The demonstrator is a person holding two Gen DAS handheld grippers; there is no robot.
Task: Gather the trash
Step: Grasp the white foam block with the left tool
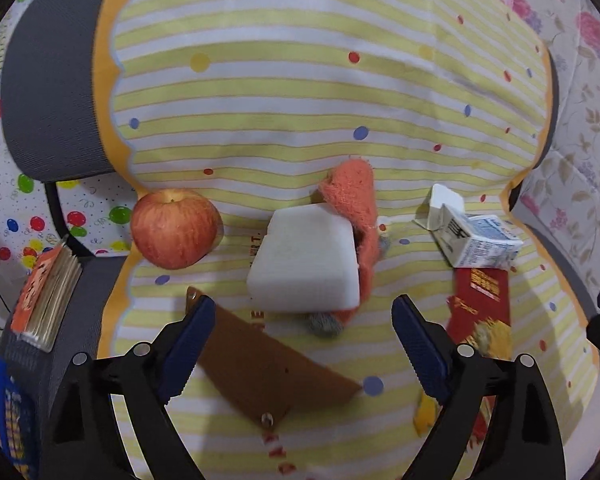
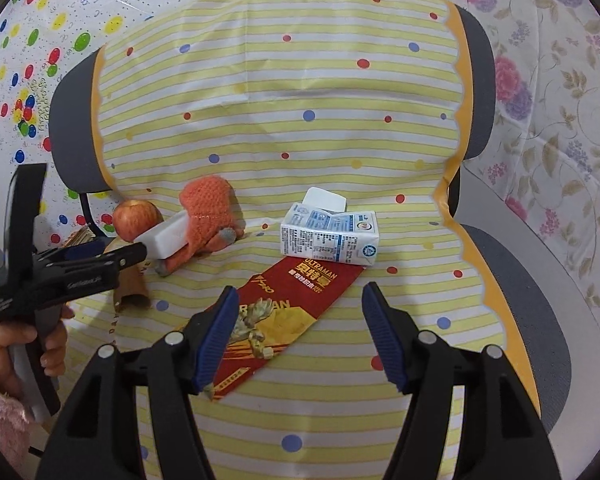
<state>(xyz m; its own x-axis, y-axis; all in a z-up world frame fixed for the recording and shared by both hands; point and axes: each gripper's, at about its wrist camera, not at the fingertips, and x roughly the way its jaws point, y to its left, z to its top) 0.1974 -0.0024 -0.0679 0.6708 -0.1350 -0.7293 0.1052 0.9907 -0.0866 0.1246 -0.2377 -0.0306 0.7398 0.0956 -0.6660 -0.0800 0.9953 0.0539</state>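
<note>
Yellow-and-white striped cloth (image 1: 300,80) with coloured dots covers a grey office chair (image 2: 520,300), seat and backrest; balloon-print and flower-print sheets hang behind.

On the seat, from the left wrist view:
- apple (image 1: 175,228) at the left edge of the cloth, upright, apart from the rest.
- white foam block (image 1: 306,258) at centre, lying on an orange knitted glove (image 1: 354,200) with grey fingertips; block covers the glove's middle.
- brown cardboard piece (image 1: 268,368) flat, in front of the block, partly under the left fingers.
- crushed milk carton (image 1: 474,240) to the right, on its side, spout flaps open, resting on the top end of a red snack wrapper (image 1: 482,304).
- small book (image 1: 46,296) with orange cover off the cloth at far left.

Left gripper (image 1: 304,344): jaws spread wide, nothing between the pads; foam block sits just beyond the fingertips, not touched. In the right wrist view the same tool (image 2: 72,268) comes in from the left, held by a hand (image 2: 40,344) in a pink sleeve, tip near the block; contact cannot be told from there.

Right gripper (image 2: 300,332): jaws parted, pads gripping nothing. Red wrapper (image 2: 288,312) lies on the cloth under and between the fingers. Milk carton (image 2: 330,238) sits beyond the fingertips, clear of both.
</note>
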